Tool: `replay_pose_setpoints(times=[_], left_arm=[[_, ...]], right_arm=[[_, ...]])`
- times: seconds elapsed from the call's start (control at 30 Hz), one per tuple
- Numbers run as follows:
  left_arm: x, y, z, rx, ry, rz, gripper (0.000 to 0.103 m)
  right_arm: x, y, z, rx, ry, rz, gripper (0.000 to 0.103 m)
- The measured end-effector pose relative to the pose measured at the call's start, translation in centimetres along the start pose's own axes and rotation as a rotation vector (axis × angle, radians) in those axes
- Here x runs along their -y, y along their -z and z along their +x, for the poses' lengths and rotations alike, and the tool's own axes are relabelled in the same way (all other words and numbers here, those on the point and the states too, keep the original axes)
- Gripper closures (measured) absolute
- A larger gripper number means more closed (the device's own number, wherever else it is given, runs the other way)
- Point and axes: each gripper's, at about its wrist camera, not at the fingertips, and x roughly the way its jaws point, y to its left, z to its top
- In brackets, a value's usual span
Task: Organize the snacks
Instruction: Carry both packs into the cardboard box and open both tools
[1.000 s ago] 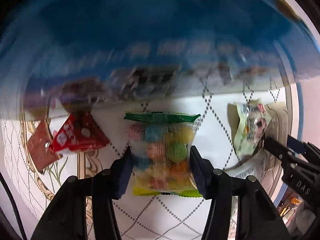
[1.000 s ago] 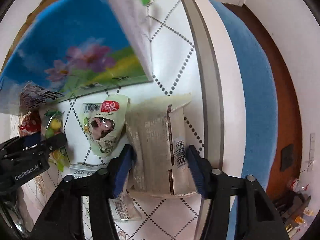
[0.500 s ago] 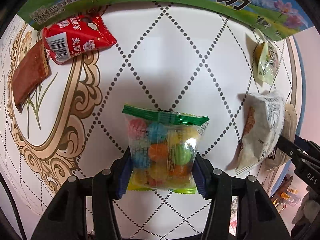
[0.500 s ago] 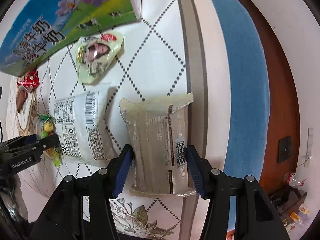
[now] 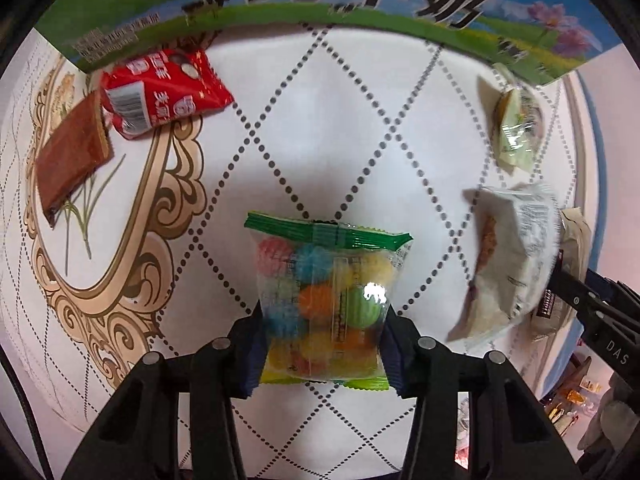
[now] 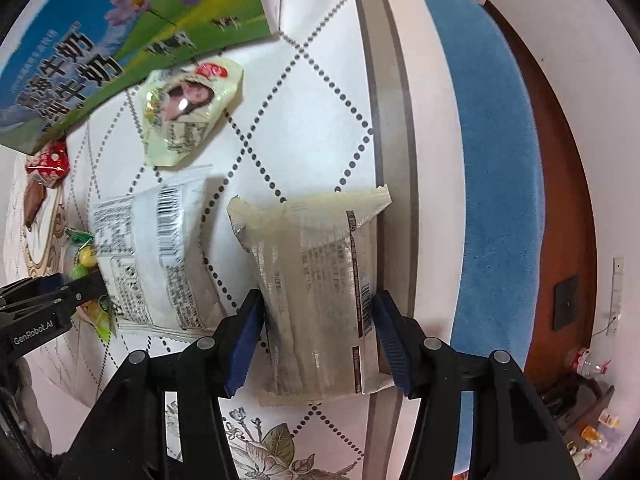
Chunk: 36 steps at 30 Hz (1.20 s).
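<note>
Over patterned tabletop (image 5: 320, 120), candy bag (image 5: 324, 300) and beige packet (image 6: 320, 300) each pinched between narrow fingers (image 5: 394, 352).

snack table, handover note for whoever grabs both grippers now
Left gripper: shut on the candy bag.
Right gripper: jaws closing on the beige packet near the table edge.
Loose on the table: red packet, brown packet, pale green packet, white packet, all beside the milk carton box.
Done: two snacks gripped. Left: none looks sorted yet.
</note>
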Motion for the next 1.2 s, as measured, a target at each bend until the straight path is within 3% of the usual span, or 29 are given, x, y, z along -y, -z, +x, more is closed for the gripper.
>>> replay_pose_setpoints(times=[0.2,0.33,0.5,0.67,0.9,1.2], left_arm=[[0.7,0.7,-4.0,0.053,0.053,0.011,0.059],[1.1,0.3,-8.8,0.115,0.133,0.005,0.059],[1.3,-2.7,-15.5,0.208,0.229,0.012,0.059],[1.1,-8.3,-19.5,0.279,0.218,0.015,0.059],[-1.0,-14.8,-18.1,0.220,0.161,-0.020,0.059],[-2.3,-20.2,-11.6,0.069,0.125,-0.048,0.059]], right_arm=[[-0.1,-0.1,-4.6,0.071,-0.075,0.016,0.052],[-1.1,-1.5,-9.1,0.146,-0.143,0.004,0.053],[-3.8,-6.7,-15.3,0.239,-0.247,-0.049,0.053],[-6.8,-11.5,-19.1,0.277,-0.309,-0.134,0.053],[-10.2,-17.6,-18.2,0.174,-0.315,-0.194,0.053],[-12.5,-22.8,-10.8,-0.061,-0.215,-0.233,0.053]])
